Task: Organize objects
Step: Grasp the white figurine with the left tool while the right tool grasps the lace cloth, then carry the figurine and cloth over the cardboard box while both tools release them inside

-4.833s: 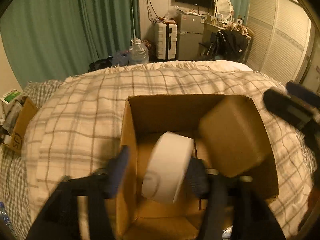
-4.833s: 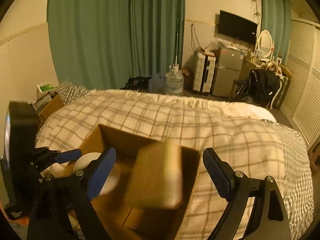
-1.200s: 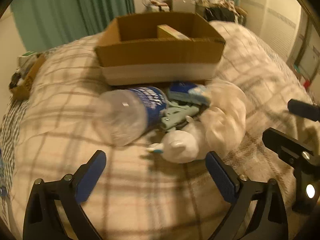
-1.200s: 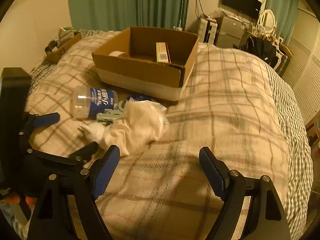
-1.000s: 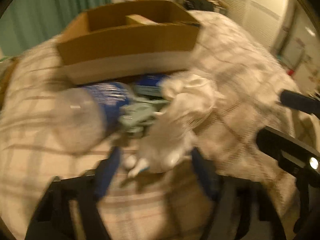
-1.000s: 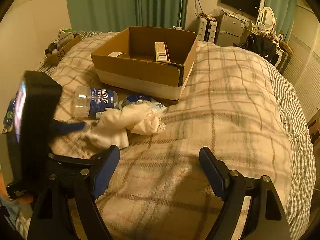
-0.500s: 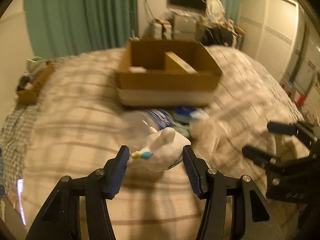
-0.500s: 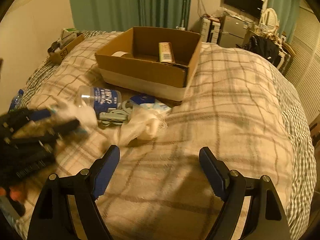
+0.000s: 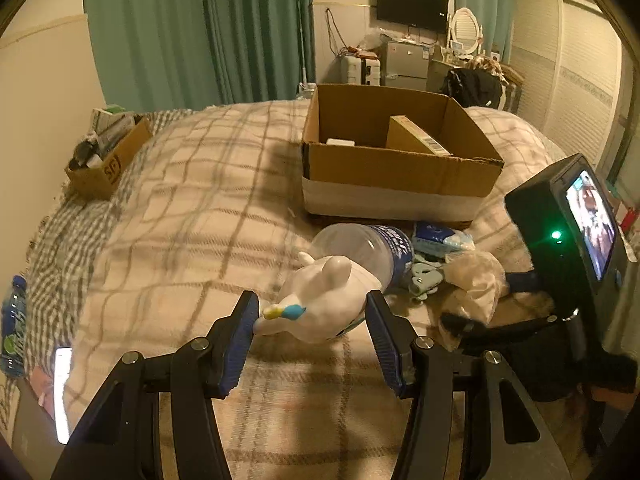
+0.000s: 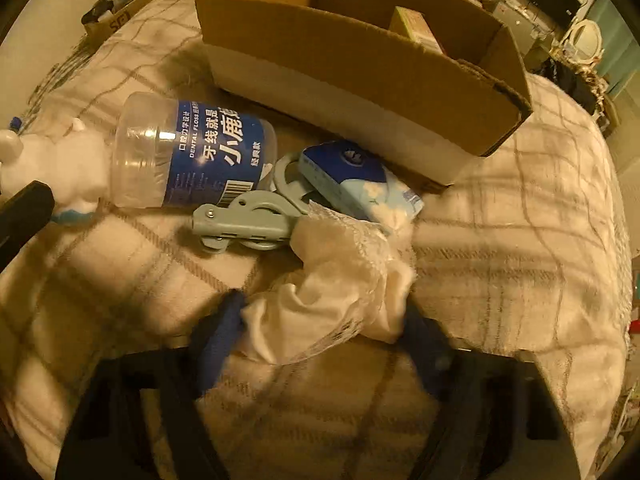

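My left gripper [image 9: 310, 322] is shut on a white unicorn toy [image 9: 320, 300] and holds it above the plaid bed. The toy also shows at the left edge of the right wrist view [image 10: 48, 160]. My right gripper [image 10: 320, 320] has come down around a crumpled white lace cloth [image 10: 344, 280], with its fingers on either side of it; motion blur hides how tightly they grip. Beyond lie a clear dental floss jar [image 10: 192, 156], a grey clip [image 10: 248, 216] and a blue tissue pack [image 10: 356, 184]. The cardboard box [image 9: 400, 184] stands behind them with a small carton [image 9: 416, 140] inside.
A small cardboard box of clutter [image 9: 108, 156] sits at the bed's left edge. A blue bottle [image 9: 12, 328] and a lit phone [image 9: 62, 392] lie at the near left. Curtains, a fridge and a TV stand beyond the bed.
My right gripper has dropped low and forward onto the white cloth and closed in around it. My left gripper still holds the unicorn toy, a little farther left of the pile.
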`<state>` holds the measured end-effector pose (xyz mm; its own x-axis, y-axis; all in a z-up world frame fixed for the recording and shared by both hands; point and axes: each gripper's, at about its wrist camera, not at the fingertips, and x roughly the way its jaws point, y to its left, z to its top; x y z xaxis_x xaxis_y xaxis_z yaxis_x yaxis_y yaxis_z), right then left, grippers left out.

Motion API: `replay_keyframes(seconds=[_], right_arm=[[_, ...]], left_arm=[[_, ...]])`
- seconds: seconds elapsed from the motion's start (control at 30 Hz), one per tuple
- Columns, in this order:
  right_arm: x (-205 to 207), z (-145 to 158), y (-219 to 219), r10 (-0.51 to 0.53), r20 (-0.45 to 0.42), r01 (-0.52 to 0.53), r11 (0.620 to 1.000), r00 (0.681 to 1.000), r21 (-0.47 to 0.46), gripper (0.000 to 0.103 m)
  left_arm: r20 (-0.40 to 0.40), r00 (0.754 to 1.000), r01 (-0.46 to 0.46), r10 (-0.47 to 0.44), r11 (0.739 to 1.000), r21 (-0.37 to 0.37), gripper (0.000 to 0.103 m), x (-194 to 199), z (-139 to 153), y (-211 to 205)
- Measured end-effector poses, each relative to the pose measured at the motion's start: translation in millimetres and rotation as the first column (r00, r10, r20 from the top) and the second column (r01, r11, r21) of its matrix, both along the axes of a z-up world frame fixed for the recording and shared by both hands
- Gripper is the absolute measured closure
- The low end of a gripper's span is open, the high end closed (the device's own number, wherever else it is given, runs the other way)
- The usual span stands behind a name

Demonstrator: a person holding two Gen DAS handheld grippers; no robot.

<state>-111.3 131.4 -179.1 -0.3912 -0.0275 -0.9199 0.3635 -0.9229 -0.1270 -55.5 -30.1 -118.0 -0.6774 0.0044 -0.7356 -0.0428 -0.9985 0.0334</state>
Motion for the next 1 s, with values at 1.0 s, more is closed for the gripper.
replay_keyframes(seconds=[1.0], right_arm=[[-4.3,302.0,41.5,-0.003,-0.559,-0.135,0.969,0.829,-0.206,0.088]], left_arm=[[-0.326,0.932,0.196,-0.158,0.977,0.087,0.047,-86.0,215.4,41.7]])
